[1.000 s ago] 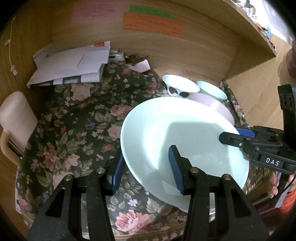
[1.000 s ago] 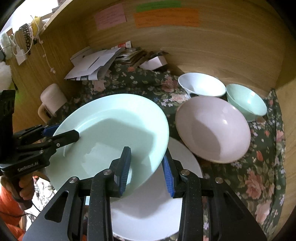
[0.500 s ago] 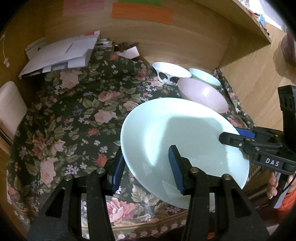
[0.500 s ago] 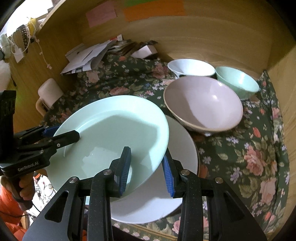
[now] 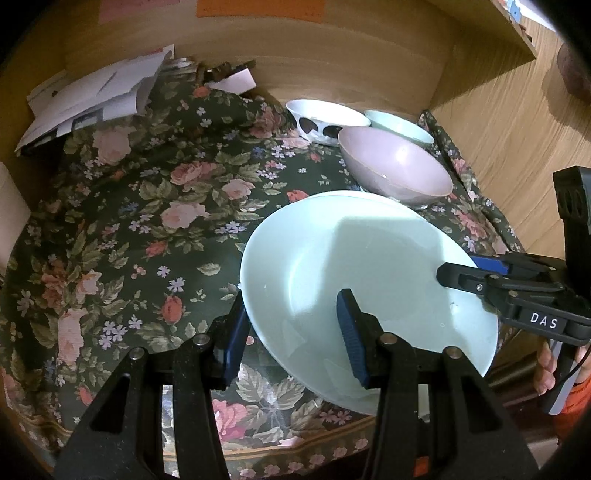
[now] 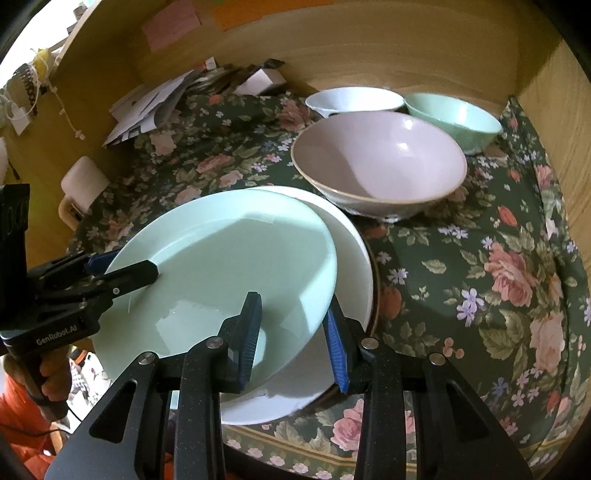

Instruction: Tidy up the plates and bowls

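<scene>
A: Any lettering you can make out?

B: Two bits. In the left wrist view, white capitals "DAS" sit on a black label on the body of the right gripper (image 5: pixel 458 273).

A: And from the other side?

B: In the right wrist view, "GenRobot.AI" runs in pale letters along the black body of the left gripper (image 6: pixel 122 266).

A: What about the coloured paper notes (image 6: pixel 171 24) on the wooden back wall?

B: Whatever is written on them is too blurred to read.
</scene>
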`<state>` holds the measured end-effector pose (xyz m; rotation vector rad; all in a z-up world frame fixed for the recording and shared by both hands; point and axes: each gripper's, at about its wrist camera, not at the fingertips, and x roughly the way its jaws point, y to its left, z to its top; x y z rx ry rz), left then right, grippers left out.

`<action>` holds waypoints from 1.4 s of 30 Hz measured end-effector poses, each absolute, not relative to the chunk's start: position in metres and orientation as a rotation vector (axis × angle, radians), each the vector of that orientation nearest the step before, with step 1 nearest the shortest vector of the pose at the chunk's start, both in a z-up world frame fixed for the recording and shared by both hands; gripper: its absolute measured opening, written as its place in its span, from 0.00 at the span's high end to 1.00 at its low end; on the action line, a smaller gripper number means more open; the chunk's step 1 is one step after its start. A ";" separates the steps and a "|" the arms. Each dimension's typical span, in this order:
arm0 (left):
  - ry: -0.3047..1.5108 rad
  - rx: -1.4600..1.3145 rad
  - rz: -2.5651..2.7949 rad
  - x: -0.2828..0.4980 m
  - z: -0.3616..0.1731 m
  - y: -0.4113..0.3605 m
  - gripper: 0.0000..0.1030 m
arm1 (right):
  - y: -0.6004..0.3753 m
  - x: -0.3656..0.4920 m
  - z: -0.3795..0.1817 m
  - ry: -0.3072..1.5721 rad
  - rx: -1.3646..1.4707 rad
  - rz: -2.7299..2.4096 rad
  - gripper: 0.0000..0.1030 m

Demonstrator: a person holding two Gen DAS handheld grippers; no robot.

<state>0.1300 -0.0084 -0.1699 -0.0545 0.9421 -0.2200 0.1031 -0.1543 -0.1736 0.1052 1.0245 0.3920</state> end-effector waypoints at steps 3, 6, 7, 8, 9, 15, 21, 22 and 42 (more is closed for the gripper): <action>0.949 -0.047 -0.220 0.132 -0.174 -0.009 0.54 | -0.155 0.103 -0.177 1.033 0.111 0.391 0.70; 0.956 -0.038 -0.215 0.136 -0.178 -0.009 0.54 | -0.155 0.103 -0.180 1.040 0.120 0.394 0.70; 0.959 -0.037 -0.214 0.137 -0.179 -0.009 0.54 | -0.155 0.103 -0.181 1.042 0.119 0.393 0.70; 0.961 -0.035 -0.213 0.138 -0.180 -0.009 0.54 | -0.155 0.103 -0.181 1.042 0.116 0.390 0.70; 0.964 -0.033 -0.212 0.140 -0.181 -0.009 0.54 | -0.155 0.103 -0.182 1.042 0.114 0.390 0.70; 0.978 -0.042 -0.218 0.145 -0.185 -0.009 0.54 | -0.154 0.102 -0.182 1.041 0.123 0.388 0.70; 0.979 0.007 -0.221 0.143 -0.188 -0.014 0.55 | -0.160 0.099 -0.180 1.024 0.145 0.383 0.70; 0.974 0.020 -0.219 0.142 -0.188 -0.016 0.55 | -0.160 0.098 -0.179 1.021 0.144 0.382 0.70; 0.864 0.000 -0.233 0.162 -0.132 -0.025 0.44 | -0.180 0.094 -0.145 0.911 0.071 0.314 0.69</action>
